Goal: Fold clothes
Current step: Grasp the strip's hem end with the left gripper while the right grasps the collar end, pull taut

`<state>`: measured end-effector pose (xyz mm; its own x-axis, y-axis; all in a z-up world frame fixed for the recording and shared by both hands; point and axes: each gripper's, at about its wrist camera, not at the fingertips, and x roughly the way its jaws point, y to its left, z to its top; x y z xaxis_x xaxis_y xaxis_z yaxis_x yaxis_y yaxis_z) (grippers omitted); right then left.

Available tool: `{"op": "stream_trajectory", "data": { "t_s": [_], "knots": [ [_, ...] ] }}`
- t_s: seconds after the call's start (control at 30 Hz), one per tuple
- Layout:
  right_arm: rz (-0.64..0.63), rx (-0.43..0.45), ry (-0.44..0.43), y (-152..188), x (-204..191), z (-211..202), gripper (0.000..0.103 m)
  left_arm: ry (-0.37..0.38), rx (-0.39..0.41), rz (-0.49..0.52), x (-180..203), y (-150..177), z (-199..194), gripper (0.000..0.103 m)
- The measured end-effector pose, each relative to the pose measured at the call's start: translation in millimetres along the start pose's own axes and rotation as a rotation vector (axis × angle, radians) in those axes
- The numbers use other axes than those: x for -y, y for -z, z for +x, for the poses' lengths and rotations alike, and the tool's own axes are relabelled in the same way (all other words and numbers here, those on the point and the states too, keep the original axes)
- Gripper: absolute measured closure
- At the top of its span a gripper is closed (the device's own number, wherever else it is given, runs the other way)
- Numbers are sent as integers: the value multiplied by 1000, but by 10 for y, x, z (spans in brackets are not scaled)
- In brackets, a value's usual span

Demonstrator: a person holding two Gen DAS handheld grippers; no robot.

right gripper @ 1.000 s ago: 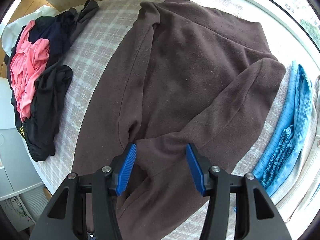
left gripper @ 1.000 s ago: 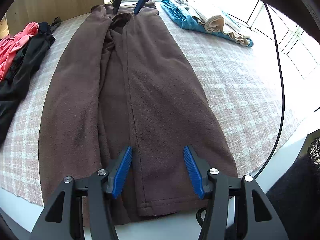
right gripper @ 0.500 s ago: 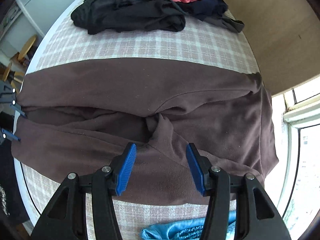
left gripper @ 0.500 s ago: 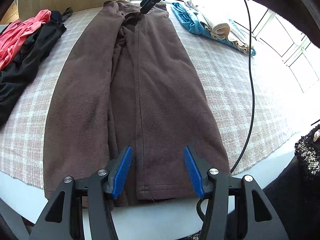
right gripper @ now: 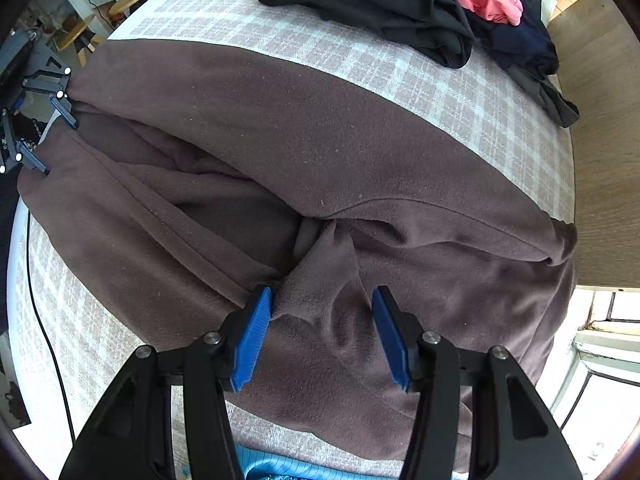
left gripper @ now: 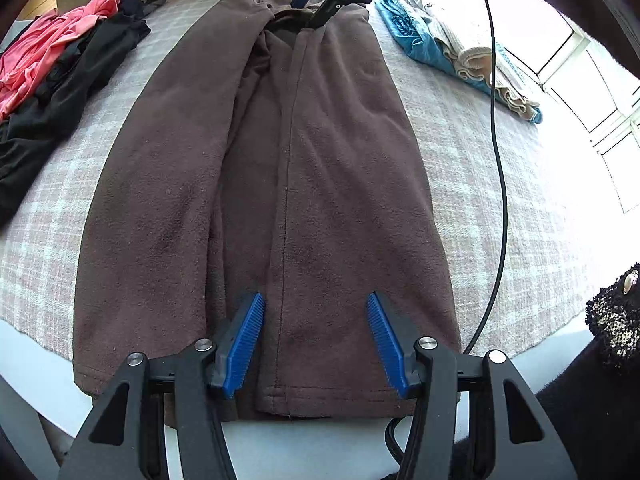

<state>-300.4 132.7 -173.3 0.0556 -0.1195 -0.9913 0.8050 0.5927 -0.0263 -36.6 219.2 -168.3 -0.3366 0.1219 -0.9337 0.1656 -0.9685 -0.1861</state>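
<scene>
Checked cloth (left gripper: 500,208): pink-and-white plaid cover spread over the whole work surface; the landmark for all entries below.

Brown fleece trousers (left gripper: 344,168): laid lengthwise on the middle of the checked cloth, legs side by side, hems at its near edge, waist at its far end, crotch fabric bunched in folds.

Dark and pink clothes pile (left gripper: 52,76): heaped at one side edge of the checked cloth, apart from the trousers.

Blue and cream folded items (left gripper: 448,48): stacked on the opposite side of the checked cloth.

Left gripper (left gripper: 316,340): over the hem end of the trousers, jaws apart, nothing clamped between the blue pads.

Right gripper (right gripper: 322,336): pointing down over the bunched crotch, jaws apart astride a raised fold; whether the pads touch it cannot be told.
</scene>
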Motion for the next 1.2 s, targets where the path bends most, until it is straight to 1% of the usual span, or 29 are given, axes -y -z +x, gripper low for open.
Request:
{"op": "stream_trajectory", "data": {
  "t_s": [0.07, 0.17, 0.2, 0.23, 0.3, 0.4, 0.5, 0.53, 0.57, 0.6, 0.63, 0.67, 0.7, 0.77, 0.83, 0.9, 0.93, 0.97, 1.0, 1.03, 1.1, 1.13, 1.17, 1.2],
  "knots": [
    [-1, -9, -34, 5, 52, -43, 51, -3, -2, -6, -22, 1, -4, 54],
    [-11, -27, -68, 48, 130, -198, 51, -9, -3, -18, -66, 6, -15, 65],
    [-15, -31, -73, 68, 159, -243, 51, -6, -1, -29, -95, 10, -19, 70],
    [-21, -39, -64, 80, 186, -254, 51, -6, 3, -40, -126, 14, -22, 74],
    [-37, -52, -41, 67, 212, -200, 51, -11, 6, -59, -187, 23, -24, 89],
    [-82, -77, -38, 19, 179, -44, 51, -3, 3, -72, -251, 32, -24, 94],
    [-125, -110, -29, -12, 134, 123, 51, -7, -2, -61, -246, 33, -21, 96],
    [-113, -117, -45, -23, 158, 145, 52, -11, -4, -51, -233, 32, -18, 97],
    [-86, -118, -70, -40, 210, 138, 56, -16, -6, -39, -214, 31, -15, 98],
    [-62, -120, -89, -47, 255, 116, 62, -19, -9, -28, -198, 31, -14, 99],
    [-41, -122, -106, -55, 295, 94, 71, -19, -11, -23, -189, 31, -15, 99],
    [-48, -122, -101, -58, 297, 65, 75, -18, -13, -18, -180, 31, -16, 99],
    [-56, -121, -97, -63, 291, 37, 77, -14, -15, -14, -173, 33, -17, 99],
    [-27, -140, -135, -82, 323, 12, 83, -7, -16, -9, -164, 38, -17, 99],
    [-34, -141, -107, -124, 324, -6, 82, -11, -18, 0, -157, 47, -10, 99],
    [-61, -135, -65, -177, 282, -17, 79, -9, -21, 1, -164, 55, -3, 99],
    [-74, -137, -55, -205, 251, 5, 73, -4, -21, -1, -169, 60, 0, 99],
    [-88, -139, -46, -232, 220, 27, 64, 2, -22, -4, -176, 67, 5, 99],
    [-101, -141, -36, -260, 189, 50, 61, 9, -23, -10, -185, 73, 9, 98],
    [-113, -143, -28, -286, 159, 73, 61, 15, -23, -21, -198, 76, 12, 96],
    [-110, -158, -41, -321, 159, 103, 61, 21, -22, -40, -210, 39, 7, 87],
    [-102, -160, -50, -339, 176, 96, 63, 23, -22, -48, -213, 14, 3, 85],
    [-90, -162, -61, -351, 201, 83, 69, 23, -18, -47, -210, -15, -4, 79],
    [-80, -163, -70, -364, 225, 70, 70, 21, -9, -33, -200, -47, -14, 76]
  ]
}}
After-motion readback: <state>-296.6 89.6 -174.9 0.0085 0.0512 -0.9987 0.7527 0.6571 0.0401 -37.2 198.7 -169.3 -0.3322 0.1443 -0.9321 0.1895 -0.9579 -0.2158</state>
